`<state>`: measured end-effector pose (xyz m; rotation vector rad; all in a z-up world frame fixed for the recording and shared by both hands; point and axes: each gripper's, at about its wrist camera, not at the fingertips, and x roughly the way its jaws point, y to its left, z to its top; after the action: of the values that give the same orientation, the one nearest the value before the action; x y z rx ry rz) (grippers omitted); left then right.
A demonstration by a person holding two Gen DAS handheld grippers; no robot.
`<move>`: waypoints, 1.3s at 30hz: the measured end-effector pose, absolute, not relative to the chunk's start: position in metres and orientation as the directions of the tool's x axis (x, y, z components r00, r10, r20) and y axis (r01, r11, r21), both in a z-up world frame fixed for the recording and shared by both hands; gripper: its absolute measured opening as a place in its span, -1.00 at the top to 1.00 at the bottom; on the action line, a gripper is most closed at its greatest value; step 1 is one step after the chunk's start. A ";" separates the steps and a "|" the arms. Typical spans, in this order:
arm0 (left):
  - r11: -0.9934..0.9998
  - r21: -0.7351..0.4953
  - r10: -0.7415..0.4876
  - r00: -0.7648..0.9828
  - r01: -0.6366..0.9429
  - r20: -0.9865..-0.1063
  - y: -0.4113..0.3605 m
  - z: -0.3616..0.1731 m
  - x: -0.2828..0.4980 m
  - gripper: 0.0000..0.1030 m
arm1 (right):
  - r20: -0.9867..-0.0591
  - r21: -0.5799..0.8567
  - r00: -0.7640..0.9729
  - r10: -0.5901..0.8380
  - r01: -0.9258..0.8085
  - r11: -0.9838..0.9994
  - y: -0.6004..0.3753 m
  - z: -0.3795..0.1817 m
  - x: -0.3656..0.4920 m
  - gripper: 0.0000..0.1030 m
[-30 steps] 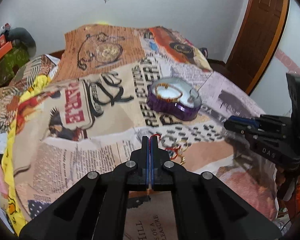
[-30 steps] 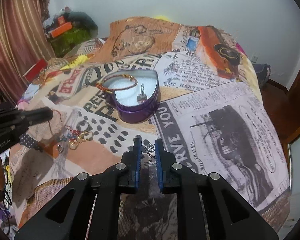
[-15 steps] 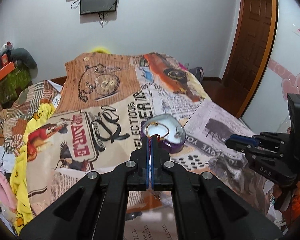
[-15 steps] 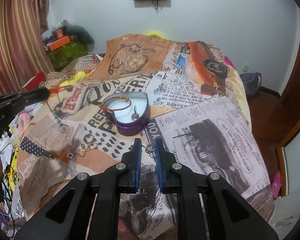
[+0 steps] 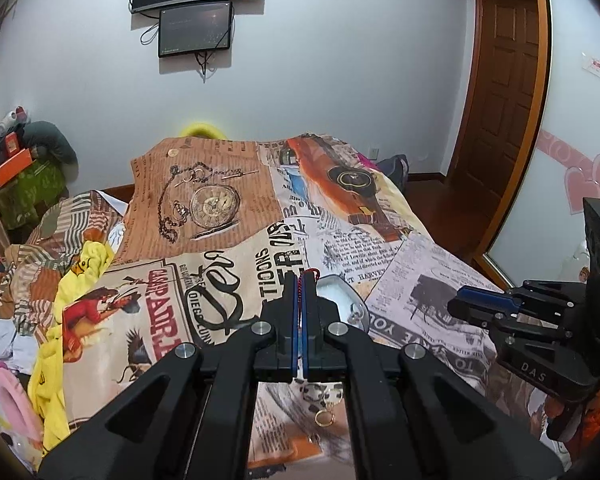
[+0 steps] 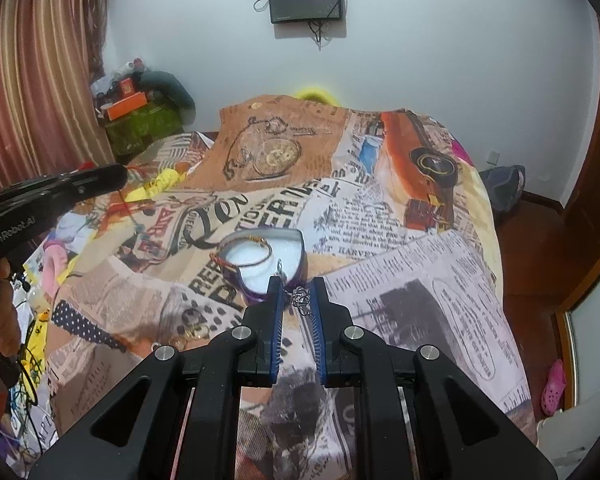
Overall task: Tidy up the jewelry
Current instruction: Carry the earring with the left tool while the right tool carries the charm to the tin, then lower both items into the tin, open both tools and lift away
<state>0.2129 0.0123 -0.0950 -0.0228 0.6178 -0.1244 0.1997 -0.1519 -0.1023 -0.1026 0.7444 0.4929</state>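
Left gripper (image 5: 299, 280): fingers pinched on red beaded cord (image 5: 300, 294) | right gripper (image 6: 298, 300): fingers clamped on tangled silver chain (image 6: 300, 299) | purple heart-shaped tin (image 6: 260, 258): mid-bedspread (image 6: 400, 280), bracelet inside | advice: bring each piece right over tin before releasing, so dangling ends land inside.

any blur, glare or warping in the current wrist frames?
Left wrist: sharp, strong fisheye bowing the door frame, dark corner vignette. Right wrist: sharp too, curtain bent by the lens; soft glare on the heart-shaped tin lining; no hard shadows.
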 end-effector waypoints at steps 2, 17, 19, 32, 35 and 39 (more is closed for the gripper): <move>0.992 -0.063 -0.127 0.808 0.111 -0.575 0.013 -0.095 0.217 1.00 | -0.666 0.088 0.628 0.402 -0.469 0.879 -0.152 -0.101 0.201 0.77; 0.990 -0.094 -0.141 0.807 0.107 -0.573 0.017 -0.106 0.258 1.00 | -0.652 0.115 0.625 0.428 -0.477 0.872 -0.140 -0.105 0.236 0.77; 0.989 -0.099 -0.147 0.805 0.109 -0.575 0.017 -0.108 0.264 1.00 | -0.654 0.119 0.623 0.430 -0.476 0.871 -0.139 -0.107 0.242 0.77; 0.981 -0.127 -0.192 0.772 0.144 -0.606 0.009 -0.129 0.298 1.00 | -0.677 0.133 0.582 0.451 -0.505 0.853 -0.128 -0.127 0.267 0.77; 0.980 -0.127 -0.199 0.759 0.153 -0.619 0.005 -0.136 0.303 1.00 | -0.685 0.131 0.569 0.454 -0.517 0.846 -0.124 -0.132 0.272 0.77; 0.978 -0.131 -0.210 0.739 0.165 -0.640 0.002 -0.146 0.309 1.00 | -0.698 0.128 0.551 0.458 -0.533 0.837 -0.119 -0.137 0.276 0.77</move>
<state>0.3093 0.0018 -0.1461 -0.0667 0.7104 -0.2061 0.2763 -0.1186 -0.1374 -0.1025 0.7946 0.5871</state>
